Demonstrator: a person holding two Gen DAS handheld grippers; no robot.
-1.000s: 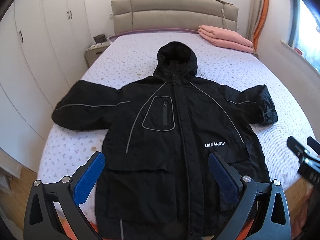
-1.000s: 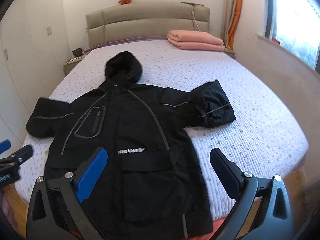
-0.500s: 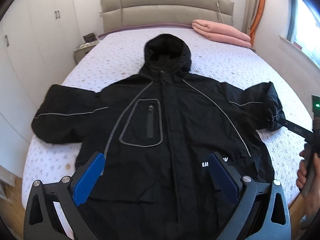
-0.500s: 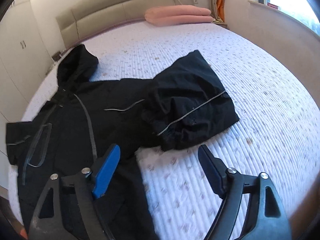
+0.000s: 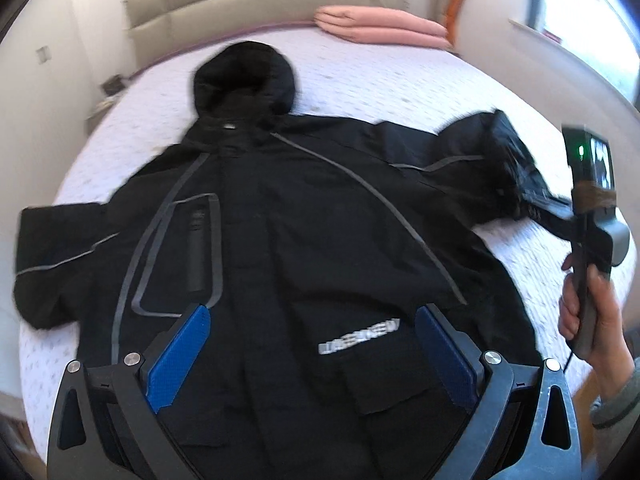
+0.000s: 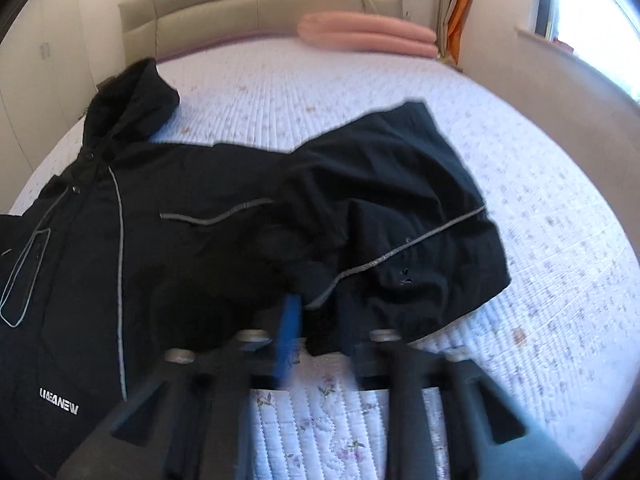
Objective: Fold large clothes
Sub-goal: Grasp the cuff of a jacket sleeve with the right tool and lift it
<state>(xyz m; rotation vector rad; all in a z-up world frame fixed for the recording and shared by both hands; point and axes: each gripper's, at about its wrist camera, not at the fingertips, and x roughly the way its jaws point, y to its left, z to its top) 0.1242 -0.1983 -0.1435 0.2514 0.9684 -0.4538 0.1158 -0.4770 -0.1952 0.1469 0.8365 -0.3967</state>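
A black hooded jacket [image 5: 280, 240] lies face up on the bed, hood toward the headboard, sleeves spread. My left gripper [image 5: 312, 344] is open and empty, hovering above the jacket's lower front near the white logo. My right gripper [image 6: 320, 320] has closed onto the near edge of the jacket's right sleeve cuff [image 6: 400, 232]; the view is blurred by motion. In the left wrist view the right gripper [image 5: 532, 200] reaches the sleeve end [image 5: 488, 160] from the right.
The bed [image 6: 540, 220] has a pale floral quilt. Folded pink bedding [image 5: 380, 28] lies by the beige headboard [image 5: 248, 4]. White wardrobes stand at the left, a window ledge [image 6: 568, 64] at the right.
My right gripper moved forward to the right sleeve cuff and closed on it. My left gripper moved closer over the jacket's front and stayed open.
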